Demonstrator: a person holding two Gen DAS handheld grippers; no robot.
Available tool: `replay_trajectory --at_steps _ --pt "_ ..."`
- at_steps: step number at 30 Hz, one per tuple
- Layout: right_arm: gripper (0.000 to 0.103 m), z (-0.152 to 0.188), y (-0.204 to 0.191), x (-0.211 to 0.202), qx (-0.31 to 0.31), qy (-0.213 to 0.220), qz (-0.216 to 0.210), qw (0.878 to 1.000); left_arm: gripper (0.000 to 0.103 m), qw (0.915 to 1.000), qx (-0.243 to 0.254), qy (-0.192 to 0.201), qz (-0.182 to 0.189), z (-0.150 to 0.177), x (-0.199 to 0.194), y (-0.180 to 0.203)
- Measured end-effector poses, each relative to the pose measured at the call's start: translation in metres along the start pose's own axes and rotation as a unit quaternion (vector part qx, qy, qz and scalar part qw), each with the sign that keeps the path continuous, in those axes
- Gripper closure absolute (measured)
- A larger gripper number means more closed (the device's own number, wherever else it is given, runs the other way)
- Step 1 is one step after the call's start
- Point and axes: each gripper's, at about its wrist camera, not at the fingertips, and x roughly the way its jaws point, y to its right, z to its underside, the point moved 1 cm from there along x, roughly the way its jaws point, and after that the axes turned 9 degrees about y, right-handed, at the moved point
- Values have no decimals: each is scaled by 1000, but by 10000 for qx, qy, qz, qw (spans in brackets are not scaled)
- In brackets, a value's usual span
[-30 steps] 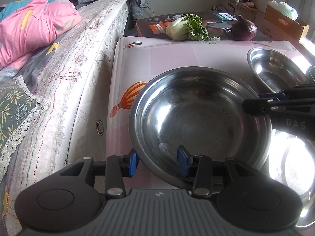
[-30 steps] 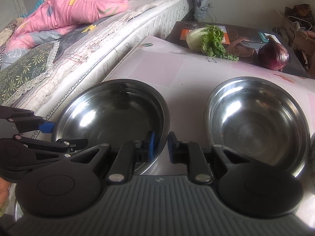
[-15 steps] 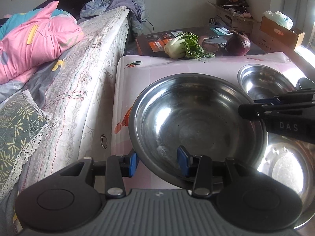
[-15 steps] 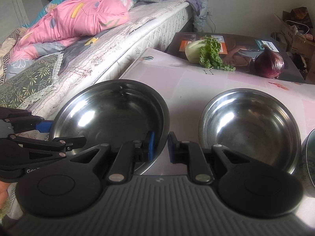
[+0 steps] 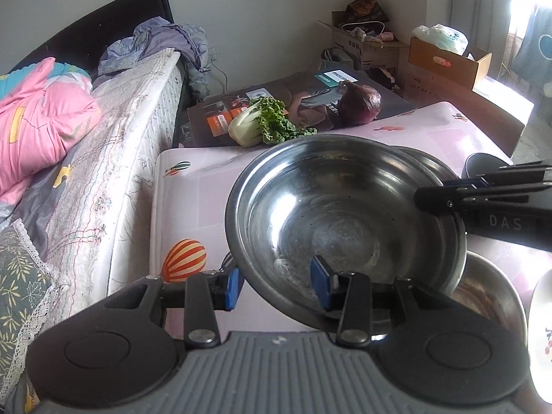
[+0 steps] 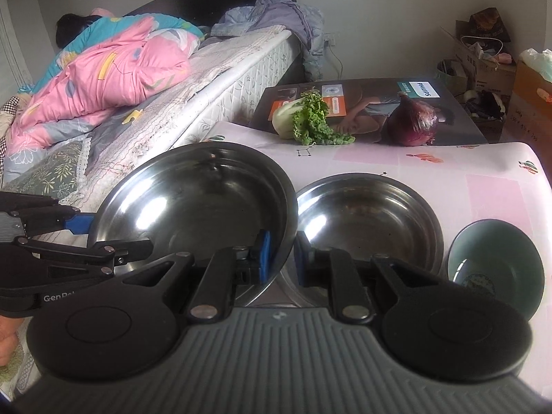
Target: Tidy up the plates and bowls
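Note:
A large steel bowl hangs in the air above the pink table, held at opposite sides. My left gripper is shut on its near-left wall, one pad inside and one outside. My right gripper is shut on its right rim, and it shows in the left wrist view. A second steel bowl sits on the table just right of the raised one. A green ceramic bowl stands further right.
Another steel dish and a white plate lie at the near right. Bok choy and a red onion rest on a flat box behind the table. A bed with a pink quilt runs along the left.
Both grippers have risen with the large bowl, lifting it off the table and carrying it toward the second steel bowl. Both grips are unchanged.

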Motion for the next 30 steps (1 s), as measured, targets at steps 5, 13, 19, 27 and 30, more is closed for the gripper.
replay_trajectory --at_steps 5,13,19,27,30 --pt "88 2 39 -11 168 18 349 9992 61 9991 86 -180 361 -13 26 32" --pt "87 15 84 -10 243 -141 787 9965 61 9969 284 -497 539 -21 65 69" --pt "85 20 100 -1 408 -177 805 9958 61 9967 425 -533 447 -23 80 77" --pt "78 18 101 7 420 -132 845 9955 53 9976 342 -483 364 -27 83 75" --pt "73 18 100 8 472 -125 848 9952 52 9977 368 -464 316 -27 80 75"
